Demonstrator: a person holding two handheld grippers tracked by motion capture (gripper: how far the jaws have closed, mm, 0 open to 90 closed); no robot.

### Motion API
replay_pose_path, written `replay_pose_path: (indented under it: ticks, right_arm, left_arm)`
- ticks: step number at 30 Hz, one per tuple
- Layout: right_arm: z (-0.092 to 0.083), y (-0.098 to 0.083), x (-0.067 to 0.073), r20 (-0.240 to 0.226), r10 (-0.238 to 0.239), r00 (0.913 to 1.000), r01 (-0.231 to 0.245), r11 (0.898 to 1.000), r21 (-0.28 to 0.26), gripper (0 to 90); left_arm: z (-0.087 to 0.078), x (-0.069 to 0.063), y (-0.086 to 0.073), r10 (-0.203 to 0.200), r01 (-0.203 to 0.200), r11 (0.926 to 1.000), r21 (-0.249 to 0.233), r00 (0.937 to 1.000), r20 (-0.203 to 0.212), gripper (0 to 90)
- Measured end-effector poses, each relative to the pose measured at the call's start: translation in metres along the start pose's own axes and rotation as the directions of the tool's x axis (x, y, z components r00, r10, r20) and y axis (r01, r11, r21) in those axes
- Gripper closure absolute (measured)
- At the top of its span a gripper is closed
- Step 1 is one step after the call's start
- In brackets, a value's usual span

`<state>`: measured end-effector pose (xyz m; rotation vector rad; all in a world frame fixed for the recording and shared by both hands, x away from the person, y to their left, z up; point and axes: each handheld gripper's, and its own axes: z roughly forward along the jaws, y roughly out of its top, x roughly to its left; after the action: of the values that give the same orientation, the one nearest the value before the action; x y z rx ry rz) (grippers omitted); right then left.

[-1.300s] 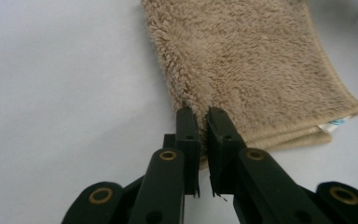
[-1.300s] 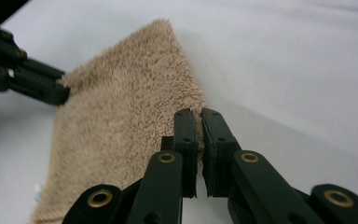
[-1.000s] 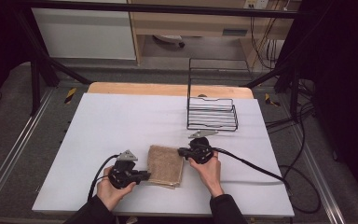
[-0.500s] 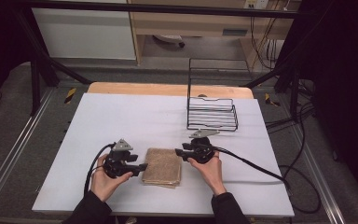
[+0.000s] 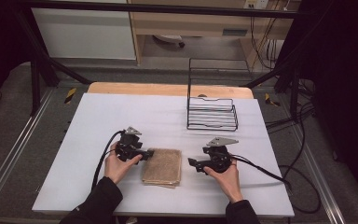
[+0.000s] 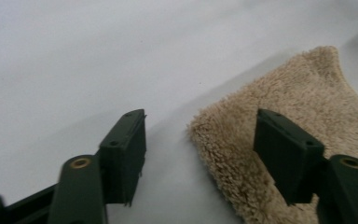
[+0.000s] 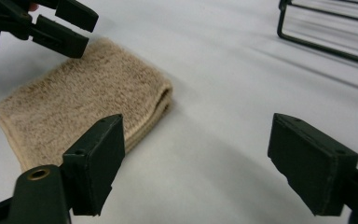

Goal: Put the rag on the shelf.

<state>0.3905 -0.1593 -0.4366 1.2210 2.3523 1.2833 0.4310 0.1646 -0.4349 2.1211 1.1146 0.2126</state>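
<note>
A folded tan towel [image 5: 162, 166] lies flat on the white table [image 5: 121, 116], near its front edge. My left gripper [image 5: 147, 154] is at the towel's far left corner. In the left gripper view its jaws [image 6: 200, 119] have just been opening and stand apart, with the towel's fluffy corner [image 6: 317, 93] below and between them and neither pad pressing it. My right gripper [image 5: 191, 163] is a little to the right of the towel. Its jaws [image 7: 198, 126] have just been opening and have bare table between them; the towel [image 7: 84, 93] lies off to their left.
A black wire rack [image 5: 212, 114] with a tall back frame stands at the back right of the table, and its base [image 7: 326, 32] is also in the right gripper view. Cables trail from both grippers. The left gripper [image 7: 70, 23] hovers over the towel's far edge.
Both grippers went from shut at the towel's sides to open. The left one moved away from the person along the towel's left side, and the right one drew back to the right.
</note>
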Motion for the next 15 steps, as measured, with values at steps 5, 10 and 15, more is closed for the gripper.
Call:
replay_pose_path:
  ticks: [5,10,15]
  right_arm:
    - [0.0014,-0.0033,0.0005,0.004,0.006,1.0000,-0.006,1.000,0.004,13.6]
    - [0.0018,-0.0040,0.0022,-0.003,0.021,0.9998,-0.021,1.000,-0.002,11.1]
    - [0.0028,-0.0041,0.0024,0.002,0.028,0.9996,-0.028,1.000,0.003,6.7]
  left_arm:
    - [0.0062,0.0036,-0.0022,-0.013,0.012,0.9994,0.034,0.9995,0.028,49.5]
    - [0.0070,0.0010,-0.0055,-0.015,0.014,0.9998,0.016,0.9984,0.054,62.4]
    - [0.0077,-0.0040,-0.0072,0.006,-0.006,1.0000,0.007,0.9989,0.046,70.2]
